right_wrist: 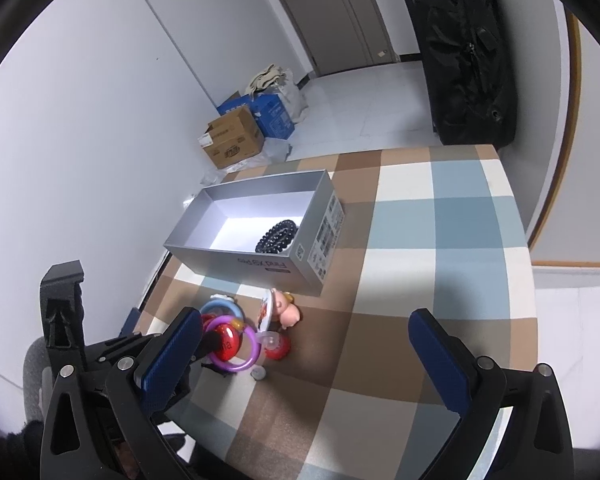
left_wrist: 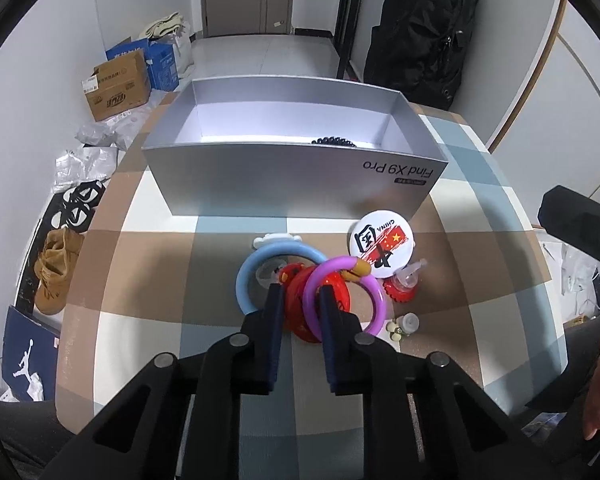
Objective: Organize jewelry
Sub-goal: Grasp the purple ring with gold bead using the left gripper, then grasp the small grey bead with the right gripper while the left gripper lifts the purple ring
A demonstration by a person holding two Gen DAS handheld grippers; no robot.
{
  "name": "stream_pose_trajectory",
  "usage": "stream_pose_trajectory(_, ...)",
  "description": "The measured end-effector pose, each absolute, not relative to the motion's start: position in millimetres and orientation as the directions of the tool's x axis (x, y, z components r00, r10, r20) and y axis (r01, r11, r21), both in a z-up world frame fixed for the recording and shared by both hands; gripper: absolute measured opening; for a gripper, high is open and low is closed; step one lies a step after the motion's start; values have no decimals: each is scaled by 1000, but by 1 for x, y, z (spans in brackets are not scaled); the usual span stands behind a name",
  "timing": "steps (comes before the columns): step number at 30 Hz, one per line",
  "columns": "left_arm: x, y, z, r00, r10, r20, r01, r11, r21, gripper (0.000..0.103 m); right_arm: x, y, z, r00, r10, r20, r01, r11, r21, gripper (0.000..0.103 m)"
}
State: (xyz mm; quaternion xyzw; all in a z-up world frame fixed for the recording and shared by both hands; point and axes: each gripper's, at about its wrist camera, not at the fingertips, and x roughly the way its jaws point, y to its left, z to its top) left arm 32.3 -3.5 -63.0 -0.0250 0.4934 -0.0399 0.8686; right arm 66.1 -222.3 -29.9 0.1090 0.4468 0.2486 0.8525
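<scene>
My left gripper (left_wrist: 300, 294) sits low over the pile of rings at the near middle of the checked desk (left_wrist: 148, 248), its fingers (left_wrist: 274, 312) narrowed around the rim of the purple ring (left_wrist: 374, 300) and the red ring (left_wrist: 332, 280) beneath it; whether the pads truly bite I cannot tell, since my own fingers hide the contact. The blue ring (left_wrist: 246, 276) lies at nine o'clock of them, partly covered by the red one. At one o'clock stands a round white badge (left_wrist: 380, 242), and a small red-based bottle (left_wrist: 402, 286) is just beside it. The silver box (left_wrist: 260, 176) is at twelve o'clock, open; its near wall hides most of the black bead bracelet (left_wrist: 334, 142), which lies inside by the right end. My right gripper (right_wrist: 304, 332) hangs above the desk with fingers (right_wrist: 440, 354) spread wide, holding nothing.
</scene>
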Motion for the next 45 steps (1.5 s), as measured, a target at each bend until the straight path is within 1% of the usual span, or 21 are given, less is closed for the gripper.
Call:
stream_pose_trajectory(4, 33, -3, -60, 516, -95, -851, 51, 996, -80, 10, 66, -221, -30, 476, 520, -709, -329, 853, 405, 103)
stream_pose_trajectory(8, 29, 2, -57, 525, -127, -842, 28, 991, -132, 7, 66, -220, -32, 469, 515, -718, -327, 856, 400, 103)
stream_pose_trajectory(13, 28, 0, -46, 559, -169, -812, 46, 984, -172, 3, 68, -221, -33, 463, 516, -720, -329, 855, 401, 103)
stream_pose_trajectory(23, 31, 7, -37, 575, -274, -771, 58, 954, -296, 3, 62, -210, -46, 401, 521, -753, -352, 847, 398, 103)
stream_pose_trajectory(28, 32, 15, -30, 588, -306, -749, 40, 936, -351, 3, 55, -199, -54, 352, 531, -771, -387, 832, 397, 103)
stream_pose_trajectory(32, 32, 21, -24, 605, -323, -728, 28, 922, -386, 3, 47, -188, -60, 329, 528, -783, -429, 822, 374, 101)
stream_pose_trajectory(33, 32, 22, -24, 609, -325, -724, 25, 920, -391, 3, 46, -186, -61, 325, 528, -784, -433, 820, 373, 98)
stream_pose_trajectory(35, 32, 22, -24, 610, -328, -721, 23, 917, -398, 3, 44, -181, -67, 306, 522, -796, -439, 819, 369, 87)
stream_pose_trajectory(38, 32, 24, -24, 609, -327, -723, 24, 918, -395, 3, 41, -173, -74, 282, 502, -818, -459, 819, 345, 76)
stream_pose_trajectory(39, 32, 25, -24, 609, -327, -723, 24, 918, -395, 3, 41, -170, -75, 280, 496, -822, -468, 818, 334, 74)
stream_pose_trajectory(41, 32, 27, -24, 607, -327, -724, 23, 918, -395, 3, 39, -163, -77, 270, 496, -825, -491, 808, 325, 64)
stream_pose_trajectory(43, 32, 28, -24, 607, -329, -723, 19, 916, -401, 3, 37, -157, -77, 273, 489, -829, -509, 804, 307, 62)
stream_pose_trajectory(45, 32, 32, -24, 607, -333, -722, 14, 913, -409, 3, 36, -151, -79, 276, 481, -832, -526, 800, 288, 54)
